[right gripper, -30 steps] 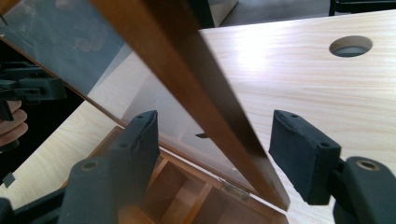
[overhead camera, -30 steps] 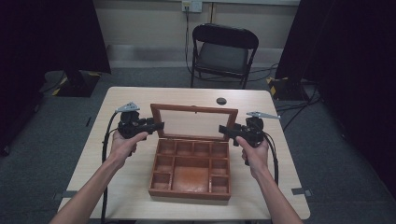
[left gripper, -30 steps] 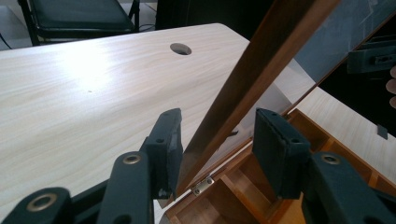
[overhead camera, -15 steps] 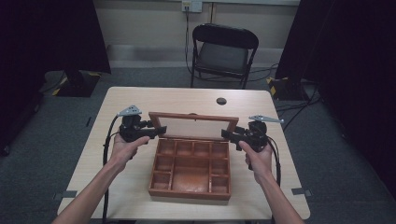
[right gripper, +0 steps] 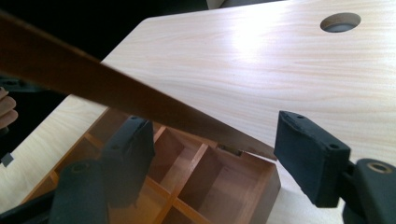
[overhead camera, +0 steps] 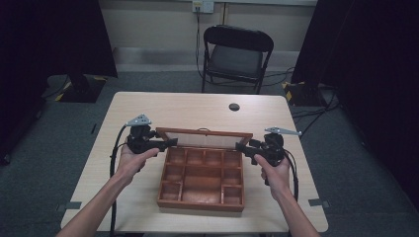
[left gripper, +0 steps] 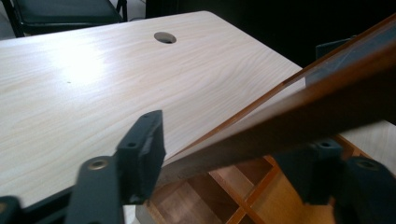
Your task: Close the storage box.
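We are holding the left gripper (overhead camera: 168, 142) and right gripper (overhead camera: 240, 146) at the lid (overhead camera: 205, 139) of the box (overhead camera: 201, 177), jaws spread, the left's having just been opening. The gripper views are showing the lid's frame lying loose between the pads. A chair (overhead camera: 236, 54) is standing beyond the table (overhead camera: 197, 111).

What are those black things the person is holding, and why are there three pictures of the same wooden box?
A person holds a black grabbing tool in each hand: the left tool and the right tool. One camera looks down from above; the other two ride on the tools and look along their jaws. On the table sits a wooden box with small compartments, its glass lid tipped open at the back. Each tool has its jaws around a side of the lid frame. The left jaws have just been opening; none of the pads seem to press on the wood.
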Tool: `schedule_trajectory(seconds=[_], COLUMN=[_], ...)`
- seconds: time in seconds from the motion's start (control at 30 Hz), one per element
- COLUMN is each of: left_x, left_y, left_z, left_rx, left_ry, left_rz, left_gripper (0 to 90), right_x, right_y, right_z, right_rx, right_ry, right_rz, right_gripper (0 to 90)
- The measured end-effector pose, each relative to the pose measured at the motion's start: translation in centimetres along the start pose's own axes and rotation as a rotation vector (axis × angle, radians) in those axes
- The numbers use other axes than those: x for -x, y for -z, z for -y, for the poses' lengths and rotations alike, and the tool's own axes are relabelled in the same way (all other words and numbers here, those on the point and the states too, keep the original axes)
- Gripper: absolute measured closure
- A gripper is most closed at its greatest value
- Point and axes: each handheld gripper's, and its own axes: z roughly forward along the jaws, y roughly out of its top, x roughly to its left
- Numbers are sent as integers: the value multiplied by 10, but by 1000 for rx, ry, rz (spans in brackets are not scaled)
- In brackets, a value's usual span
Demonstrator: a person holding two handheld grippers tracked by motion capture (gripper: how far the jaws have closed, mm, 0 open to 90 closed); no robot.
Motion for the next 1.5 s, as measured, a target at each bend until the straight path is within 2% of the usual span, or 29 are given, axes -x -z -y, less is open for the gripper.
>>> schedule_trajectory(seconds=[0.17,0.2,0.3,0.53,0.57,0.6,0.63,0.7,0.73,0.83,0.9,1.0,1.03,1.13,1.3,1.37,1.5], left_x=[2,5,12,13,13,13,13,13,14,15,16,17,17,19,21,22,25], left_y=[-1,-1,-1,-3,-2,-3,-3,-3,-3,-2,-2,-1,0,1,2,2,5], left_z=[0,-1,-5,-5,-5,-5,-5,-4,-4,-3,-3,-1,-1,1,5,8,13], left_rx=[-6,6,-1,-4,-10,-11,-14,-26,-24,-13,-24,-27,-40,-36,-41,-37,-22], left_ry=[14,21,-14,-9,-11,-11,-11,-3,-5,6,-4,-11,-20,-29,-29,-32,-45], left_rz=[16,36,38,41,37,35,32,27,27,29,21,34,32,18,6,14,18], left_gripper=[300,300,287,255,247,247,237,192,192,194,194,190,184,150,135,136,156], right_x=[2,3,3,3,5,5,6,10,12,15,17,19,20,19,11,8,-8], right_y=[2,2,1,4,6,6,6,8,9,12,14,19,21,24,28,30,38], right_z=[5,6,9,14,17,17,19,21,21,21,20,14,11,6,-7,-11,-29], right_rx=[-8,-6,-19,-61,-73,-73,-79,-82,-92,-91,-84,-62,-52,-28,1,9,10], right_ry=[1,2,-4,21,26,26,31,15,24,28,17,18,12,15,51,57,89], right_rz=[23,27,24,49,81,81,103,99,119,135,139,153,144,133,119,90,13], right_gripper=[277,275,273,285,282,282,278,299,302,319,325,327,329,328,347,349,358])
